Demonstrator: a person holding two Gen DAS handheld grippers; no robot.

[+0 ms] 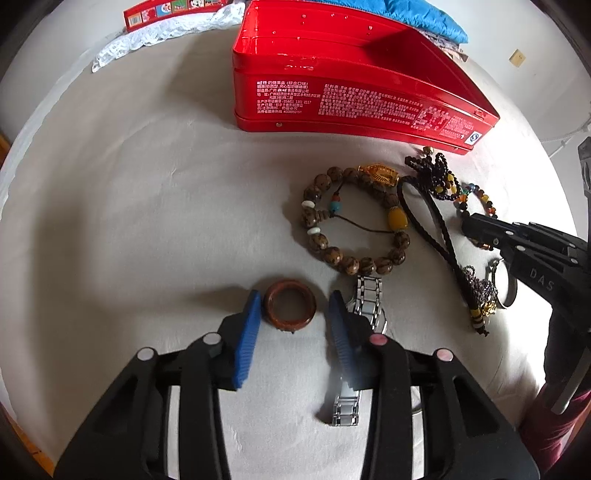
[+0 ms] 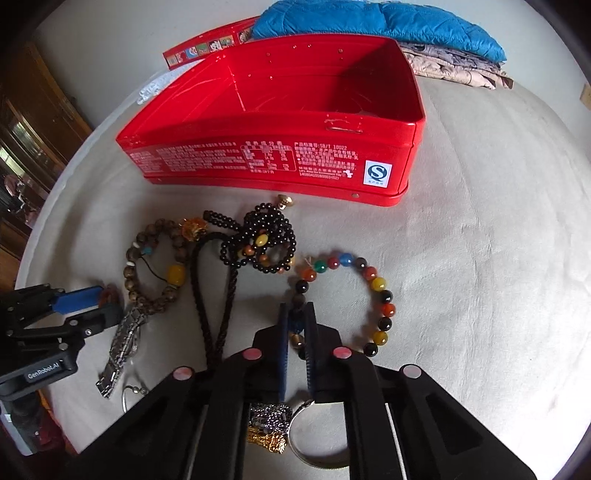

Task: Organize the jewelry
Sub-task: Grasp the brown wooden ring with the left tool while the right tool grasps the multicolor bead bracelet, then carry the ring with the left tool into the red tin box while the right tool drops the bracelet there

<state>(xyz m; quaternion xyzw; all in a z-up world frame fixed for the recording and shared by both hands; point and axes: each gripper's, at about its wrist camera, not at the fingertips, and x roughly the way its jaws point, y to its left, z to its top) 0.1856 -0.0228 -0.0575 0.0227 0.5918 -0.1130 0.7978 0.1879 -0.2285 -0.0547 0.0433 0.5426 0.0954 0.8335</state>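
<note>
An open red tin box [image 1: 351,99] stands at the back of a round white table; it also shows in the right wrist view [image 2: 280,162]. My left gripper [image 1: 293,308] is open, its blue pads on either side of a brown wooden ring [image 1: 290,303] lying on the cloth. My right gripper [image 2: 296,317] is shut on the multicoloured bead bracelet [image 2: 376,284], pinching its left side. The right gripper also shows in the left wrist view [image 1: 469,225]. A brown bead bracelet [image 1: 351,218], a black bead necklace [image 2: 266,236], a braided black cord [image 2: 218,295] and a metal watch [image 1: 367,295] lie between them.
A silver ring [image 2: 317,439] and a gold and silver charm cluster [image 2: 267,428] lie under my right gripper. Blue padded fabric [image 2: 376,22], a red lid [image 2: 207,44] and white lace [image 1: 162,33] sit behind the box. White cloth stretches right of the bracelet.
</note>
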